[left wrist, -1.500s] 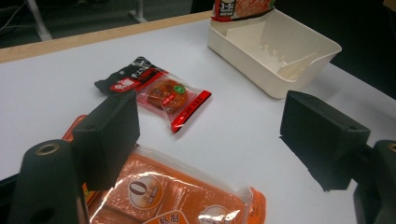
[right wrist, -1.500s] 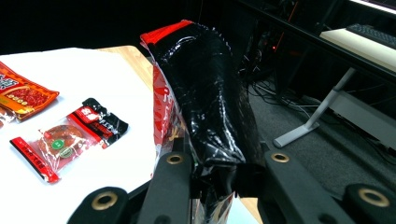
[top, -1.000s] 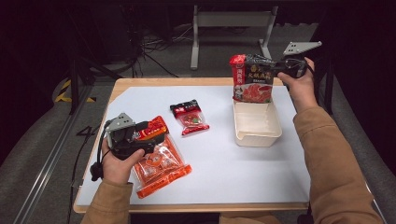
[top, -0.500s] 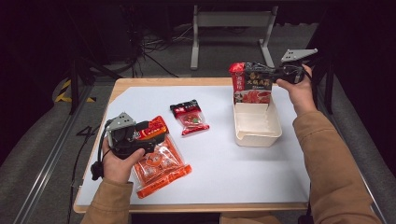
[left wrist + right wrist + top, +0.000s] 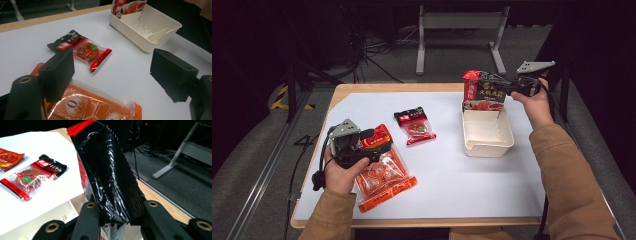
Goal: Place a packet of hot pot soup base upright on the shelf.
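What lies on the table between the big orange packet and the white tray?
A small red-and-black snack packet lies between the orange packet and the white tray, in the high view.

The right gripper (image 5: 116, 220) has its two black jaws pressed against the sides of a glossy black pouch (image 5: 110, 175), which rises straight up from between them and leans away to the upper left, ending in a red top edge. The pouch's film is crinkled and shiny. Just below and left of the jaws lies the rim of a cream tray (image 5: 37, 222), with the pouch's lower end standing at its far end. Farther off to the left, on the white table (image 5: 50, 147), lies a small clear snack packet (image 5: 32, 178) with black and red ends, and beyond it the corner of an orange packet (image 5: 8, 157).
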Action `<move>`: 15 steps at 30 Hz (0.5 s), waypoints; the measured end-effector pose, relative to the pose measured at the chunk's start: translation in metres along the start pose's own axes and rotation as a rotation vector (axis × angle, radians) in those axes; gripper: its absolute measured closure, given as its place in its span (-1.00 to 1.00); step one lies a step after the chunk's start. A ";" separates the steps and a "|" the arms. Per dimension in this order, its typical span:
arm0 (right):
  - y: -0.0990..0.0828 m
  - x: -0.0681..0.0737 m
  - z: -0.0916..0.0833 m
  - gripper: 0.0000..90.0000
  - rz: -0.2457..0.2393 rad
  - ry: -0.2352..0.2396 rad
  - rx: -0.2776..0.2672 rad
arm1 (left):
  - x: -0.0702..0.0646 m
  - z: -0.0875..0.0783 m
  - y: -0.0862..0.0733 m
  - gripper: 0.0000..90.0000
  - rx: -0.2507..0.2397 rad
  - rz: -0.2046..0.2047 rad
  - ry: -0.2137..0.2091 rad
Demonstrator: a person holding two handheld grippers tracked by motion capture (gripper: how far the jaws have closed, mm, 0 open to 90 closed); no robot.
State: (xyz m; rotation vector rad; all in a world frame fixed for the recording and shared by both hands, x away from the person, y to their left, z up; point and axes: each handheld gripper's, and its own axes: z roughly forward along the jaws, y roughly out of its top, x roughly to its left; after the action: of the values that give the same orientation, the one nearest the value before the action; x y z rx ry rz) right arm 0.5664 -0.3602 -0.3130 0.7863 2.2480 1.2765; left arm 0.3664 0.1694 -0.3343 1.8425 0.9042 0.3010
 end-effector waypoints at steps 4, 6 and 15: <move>0.000 0.000 -0.001 0.65 0.003 -0.008 0.015 | 0.001 0.000 -0.002 -0.55 0.007 0.003 0.001; 0.001 0.001 -0.001 0.61 0.008 -0.008 0.017 | 0.002 0.000 -0.002 -0.55 0.010 0.009 0.005; 0.001 0.001 -0.021 0.03 0.095 -0.049 -0.032 | 0.007 -0.005 -0.005 -0.56 0.015 0.008 0.010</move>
State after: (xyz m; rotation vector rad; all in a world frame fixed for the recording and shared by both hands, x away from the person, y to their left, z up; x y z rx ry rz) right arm 0.5536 -0.3721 -0.3020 0.9125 2.1698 1.3178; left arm 0.3666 0.1786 -0.3375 1.8604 0.9085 0.3088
